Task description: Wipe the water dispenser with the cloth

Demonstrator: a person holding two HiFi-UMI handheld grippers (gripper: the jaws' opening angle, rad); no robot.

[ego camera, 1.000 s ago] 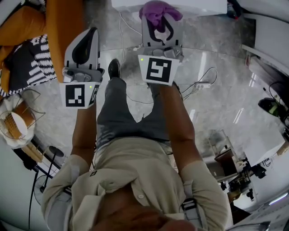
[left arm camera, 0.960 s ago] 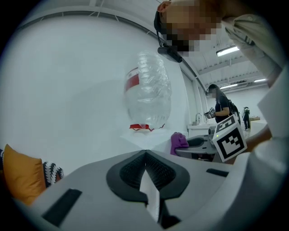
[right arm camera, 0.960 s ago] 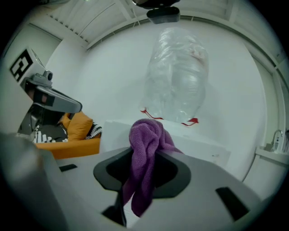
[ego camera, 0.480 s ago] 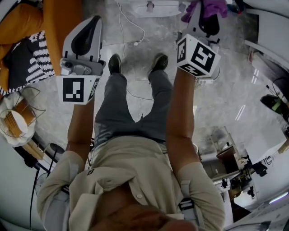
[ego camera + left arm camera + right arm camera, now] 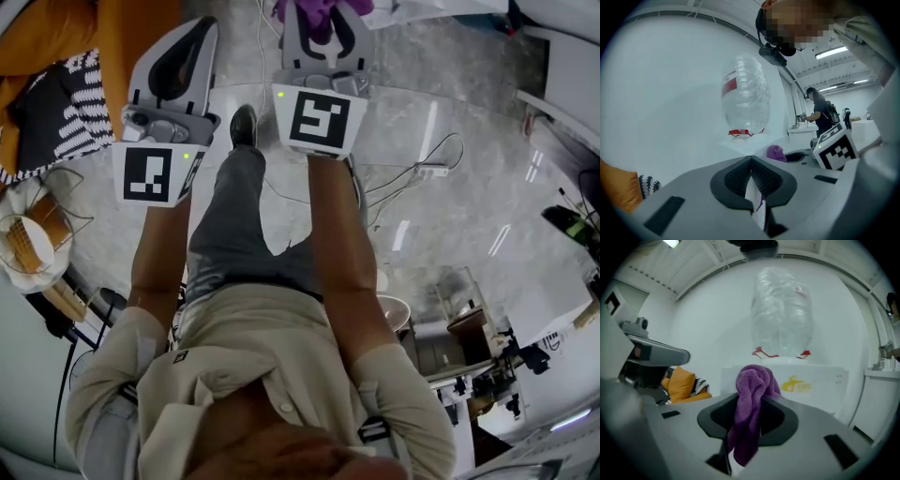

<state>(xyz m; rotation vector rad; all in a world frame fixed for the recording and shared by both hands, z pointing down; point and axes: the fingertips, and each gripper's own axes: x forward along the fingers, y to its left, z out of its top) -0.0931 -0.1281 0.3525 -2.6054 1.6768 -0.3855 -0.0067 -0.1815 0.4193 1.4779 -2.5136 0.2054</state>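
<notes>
The cloth (image 5: 752, 394) is pinched by the right gripper (image 5: 749, 425), the left gripper (image 5: 751, 180) is pressed together empty, and the water dispenser (image 5: 811, 380) ahead is judged not yet wiped.

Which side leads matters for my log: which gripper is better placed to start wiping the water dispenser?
Right. The right gripper is shut on the purple cloth, pointed at the water dispenser ahead; the left gripper is shut on nothing.

The left arm (image 5: 159, 253) and right arm (image 5: 333, 244) reach forward side by side. The left gripper (image 5: 192, 42) has its jaws closed on nothing; the right gripper (image 5: 323, 37) clamps a cloth (image 5: 750, 399).
</notes>
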